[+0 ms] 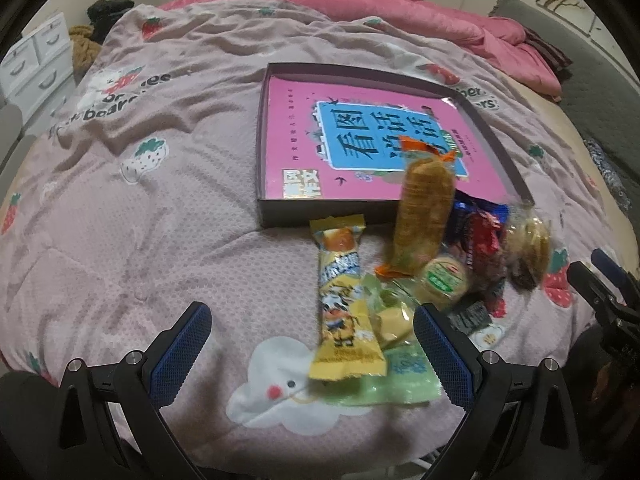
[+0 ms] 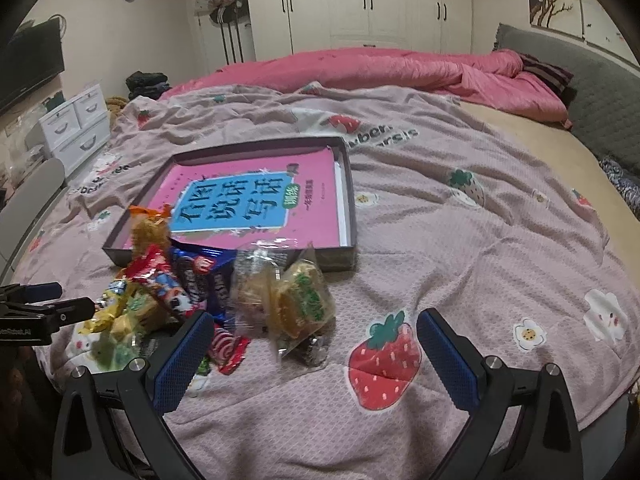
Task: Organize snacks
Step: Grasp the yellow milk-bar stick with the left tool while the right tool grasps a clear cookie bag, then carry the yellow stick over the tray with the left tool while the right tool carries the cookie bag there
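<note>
The snacks lie in a loose heap on the bed, just in front of the near wall of a shallow dark box (image 1: 316, 210) and slightly toward its right corner. Nearest the left gripper (image 1: 310, 350) is a long yellow wrapper (image 1: 342, 300) with a cartoon print, lying lengthwise over a pale green packet (image 1: 400, 376). Beside it a tall stack of crackers in clear wrap with orange ends (image 1: 424, 204) leans up against the box's wall, its top reaching over the rim. To the right of that sit a round cake with a green label (image 1: 442, 280), a red packet (image 1: 482, 240), a blue packet (image 1: 490, 210) behind it, and a clear bag of round biscuits (image 1: 526, 240).

Inside the box lies a pink book (image 1: 296, 136) with large characters on a blue panel; none of the snacks rests fully in the box.

The left gripper hangs low over the heap with its blue-padded fingers (image 1: 180, 350) spread wide, the yellow wrapper's end between them, nothing clamped. The right gripper (image 2: 316, 354) is likewise spread wide and holds nothing; its left pad is near the heap, and a strawberry print on the pink quilt (image 2: 480, 248) shows between its fingers.

Beyond the quilt are a rumpled pink duvet (image 2: 400, 66), white drawers (image 2: 78, 124) and white wardrobe doors (image 2: 360, 0).
</note>
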Available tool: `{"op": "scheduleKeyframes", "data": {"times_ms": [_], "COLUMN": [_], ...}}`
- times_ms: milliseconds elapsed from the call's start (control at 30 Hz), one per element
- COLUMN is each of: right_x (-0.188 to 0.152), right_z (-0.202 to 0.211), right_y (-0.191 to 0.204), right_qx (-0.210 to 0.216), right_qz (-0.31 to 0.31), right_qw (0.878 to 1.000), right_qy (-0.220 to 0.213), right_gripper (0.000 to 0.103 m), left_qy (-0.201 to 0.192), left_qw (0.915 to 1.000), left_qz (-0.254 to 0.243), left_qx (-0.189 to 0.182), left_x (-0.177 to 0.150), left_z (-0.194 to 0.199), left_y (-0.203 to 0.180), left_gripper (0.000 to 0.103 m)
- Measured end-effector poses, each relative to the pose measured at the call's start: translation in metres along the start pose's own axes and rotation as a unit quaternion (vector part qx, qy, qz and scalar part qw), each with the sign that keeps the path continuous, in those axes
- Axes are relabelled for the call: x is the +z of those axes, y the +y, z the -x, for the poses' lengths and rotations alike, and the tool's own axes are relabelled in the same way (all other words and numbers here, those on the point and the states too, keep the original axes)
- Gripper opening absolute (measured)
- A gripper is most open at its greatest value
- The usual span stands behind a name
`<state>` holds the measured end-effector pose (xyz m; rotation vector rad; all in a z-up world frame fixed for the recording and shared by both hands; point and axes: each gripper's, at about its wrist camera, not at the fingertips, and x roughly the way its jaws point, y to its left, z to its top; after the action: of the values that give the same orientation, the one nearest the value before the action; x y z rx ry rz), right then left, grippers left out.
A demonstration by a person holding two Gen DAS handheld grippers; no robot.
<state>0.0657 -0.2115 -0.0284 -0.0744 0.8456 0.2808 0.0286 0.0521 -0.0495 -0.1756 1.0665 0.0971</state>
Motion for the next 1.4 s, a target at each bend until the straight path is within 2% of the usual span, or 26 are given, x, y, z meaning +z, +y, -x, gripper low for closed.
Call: {"op": "scheduleKeyframes", "data": {"times_ms": [267,433,633,667,767,900,933,967,1000,1100,1200,1400], "right_x": [0.003,0.005,0.008,0.009,0.010,0.011,0.011,0.011,0.011,0.011,0.011,0.013], "right_z": [-0.032,-0.045,-0.055,-0.058,-0.061,-0.064,-0.064,-0.064,-0.064,-0.063,-0.060,-0.048], "right_y": [-0.007,-0.010,-0.003,-0.002,0.000,-0.003,-0.003,-0.003,-0.003,-0.002,-0.004,-0.005], "right_qx": [0.008,0.013,0.022,0.026,0.034,0.063,0.069,0.079,0.087,0.091,0.098,0.098], "right_qz": [0.003,0.008,0.034,0.039,0.044,0.037,0.036,0.034,0.034,0.037,0.032,0.028], "right_qw": [0.999,0.999,0.998,0.997,0.997,0.996,0.995,0.995,0.994,0.994,0.993,0.994], "right_qy": [0.036,0.048,0.051,0.054,0.055,0.057,0.058,0.059,0.058,0.055,0.050,0.026], "right_gripper": [0.100,0.092,0.082,0.078,0.076,0.067,0.064,0.059,0.053,0.051,0.051,0.050], "left_qy": [0.012,0.014,0.019,0.021,0.029,0.036,0.035,0.036,0.039,0.049,0.053,0.044], "left_qw": [0.9999,0.9999,0.9997,0.9997,0.9992,0.9987,0.9986,0.9984,0.9982,0.9975,0.9966,0.9954], "left_qz": [0.003,0.000,0.003,0.005,0.011,0.013,0.012,0.011,0.010,0.009,0.006,0.005], "left_qx": [-0.004,-0.006,-0.013,-0.014,-0.025,-0.034,-0.038,-0.042,-0.044,-0.051,-0.063,-0.085], "left_x": [0.005,0.006,0.008,0.008,0.009,0.009,0.010,0.011,0.012,0.014,0.015,0.017], "left_z": [-0.015,-0.020,-0.028,-0.029,-0.034,-0.039,-0.039,-0.041,-0.043,-0.051,-0.054,-0.052], "left_y": [0.005,0.004,0.006,0.007,0.008,0.006,0.004,0.003,0.001,-0.003,-0.005,-0.007], "left_gripper": [0.101,0.101,0.091,0.087,0.076,0.072,0.066,0.054,0.052,0.044,0.027,0.018]}}
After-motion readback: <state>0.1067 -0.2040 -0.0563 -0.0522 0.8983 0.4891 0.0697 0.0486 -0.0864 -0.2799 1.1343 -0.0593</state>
